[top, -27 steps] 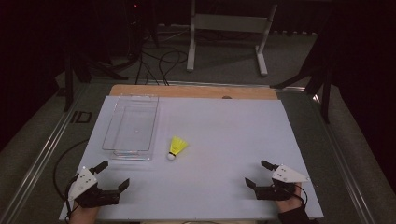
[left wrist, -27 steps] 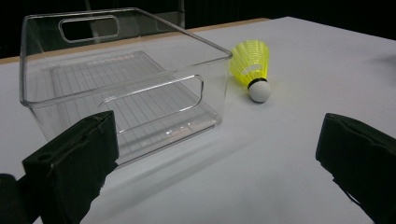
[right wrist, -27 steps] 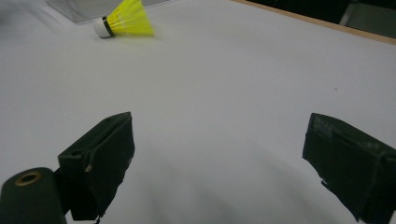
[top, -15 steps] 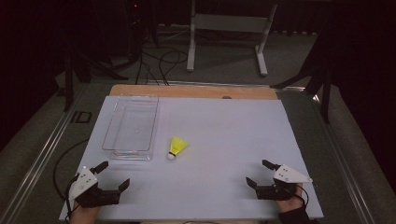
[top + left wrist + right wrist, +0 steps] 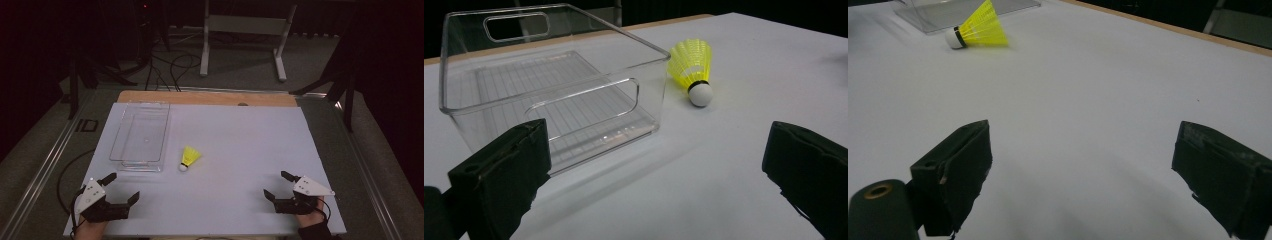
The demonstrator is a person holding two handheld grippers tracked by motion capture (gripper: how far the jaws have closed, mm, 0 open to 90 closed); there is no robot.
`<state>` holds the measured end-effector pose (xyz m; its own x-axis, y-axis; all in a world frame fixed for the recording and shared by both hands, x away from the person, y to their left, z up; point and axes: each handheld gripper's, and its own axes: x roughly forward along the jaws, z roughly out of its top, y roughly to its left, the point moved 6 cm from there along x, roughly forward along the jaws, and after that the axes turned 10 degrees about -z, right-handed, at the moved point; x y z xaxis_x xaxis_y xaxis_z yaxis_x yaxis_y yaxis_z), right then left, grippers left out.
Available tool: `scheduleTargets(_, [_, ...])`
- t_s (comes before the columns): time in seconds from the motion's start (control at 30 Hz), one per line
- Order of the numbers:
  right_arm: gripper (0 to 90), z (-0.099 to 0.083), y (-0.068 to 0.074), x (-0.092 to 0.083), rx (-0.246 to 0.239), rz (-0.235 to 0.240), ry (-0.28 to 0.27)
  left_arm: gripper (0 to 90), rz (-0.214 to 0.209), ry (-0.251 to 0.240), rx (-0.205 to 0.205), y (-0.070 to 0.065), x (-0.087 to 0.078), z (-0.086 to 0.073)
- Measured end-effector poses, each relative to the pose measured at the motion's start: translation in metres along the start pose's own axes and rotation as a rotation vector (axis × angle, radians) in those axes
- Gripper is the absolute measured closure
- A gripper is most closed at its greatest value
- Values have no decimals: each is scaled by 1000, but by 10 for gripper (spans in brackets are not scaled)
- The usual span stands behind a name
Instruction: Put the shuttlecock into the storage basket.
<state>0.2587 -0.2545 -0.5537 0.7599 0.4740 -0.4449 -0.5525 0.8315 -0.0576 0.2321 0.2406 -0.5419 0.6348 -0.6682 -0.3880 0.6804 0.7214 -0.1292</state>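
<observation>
No lettering, label, brand, number or sign can be read anywhere at this table. The clear plastic bin (image 5: 141, 134) at the far left bears only moulded ribs and handle cut-outs. The yellow feathered shuttlecock with the white cork tip (image 5: 189, 158), just to the right of the bin, carries a plain black band and no print. The white tabletop (image 5: 240, 150) is unmarked. A small dark rectangular outline on the grey floor covering (image 5: 87, 125) left of the table is too small to make out.
</observation>
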Motion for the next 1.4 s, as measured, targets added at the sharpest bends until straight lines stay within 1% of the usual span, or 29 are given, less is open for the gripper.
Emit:
scheduleTargets(0.07, [93,0,0,0,1,1,0,0,-12,5,-6,-2,0,3])
scheduleTargets(0.13, [93,0,0,0,2,1,2,0,-25,22,-12,-4,-2,4])
scheduleTargets(0.2, [93,0,1,1,0,1,4,0,-54,52,-47,-5,-3,5])
scheduleTargets(0.27, [93,0,1,1,-5,1,5,0,-65,84,-59,-5,-4,6])
scheduleTargets(0.33, [93,0,1,1,-2,-1,3,0,-67,103,-52,-7,-5,8])
scheduleTargets(0.37, [93,0,1,1,-2,-1,3,0,-65,108,-42,-7,-6,10])
scheduleTargets(0.4, [93,0,1,1,0,-2,5,0,-68,109,-41,-7,-6,13])
scheduleTargets(0.43, [93,0,1,1,-2,-3,5,0,-83,116,-44,-7,-6,15])
scheduleTargets(0.47, [93,0,1,1,-2,-3,5,0,-83,116,-44,-7,-6,15])
scheduleTargets(0.57, [93,0,2,2,-3,0,8,0,-110,152,-46,-7,-4,20])
scheduleTargets(0.67, [93,0,1,1,-2,0,7,0,-116,200,-31,-8,-1,24])
scheduleTargets(0.7, [93,0,1,1,-2,0,8,0,-115,205,-28,-8,0,25])
scheduleTargets(0.8, [93,-1,1,2,-2,2,12,0,-103,246,3,-10,1,28])
scheduleTargets(0.87, [93,-1,2,2,-1,3,13,0,-116,266,-5,-11,3,29])
scheduleTargets(0.97, [93,0,2,2,-1,3,10,0,-114,293,-5,-13,5,30])
scheduleTargets(1.03, [93,0,2,2,-2,2,12,0,-126,309,-12,-15,7,30])
scheduleTargets(1.1, [93,-1,1,1,-1,2,13,0,-127,325,-18,-16,8,31])
scheduleTargets(1.13, [93,0,2,1,1,2,13,0,-132,343,-22,-17,9,31])
scheduleTargets(1.17, [93,0,2,1,3,3,14,0,-130,351,-29,-18,10,31])
scheduleTargets(1.2, [93,0,2,1,4,4,14,0,-132,370,-25,-19,10,31])
scheduleTargets(1.3, [93,-1,2,2,4,6,17,0,-135,389,-44,-23,13,32])
scheduleTargets(1.33, [93,-1,2,2,4,8,17,0,-146,400,-51,-24,14,32])
scheduleTargets(1.37, [93,-1,2,2,4,9,20,0,-145,406,-48,-25,14,33])
scheduleTargets(1.4, [93,-1,2,2,4,9,21,0,-117,414,-35,-27,15,34])
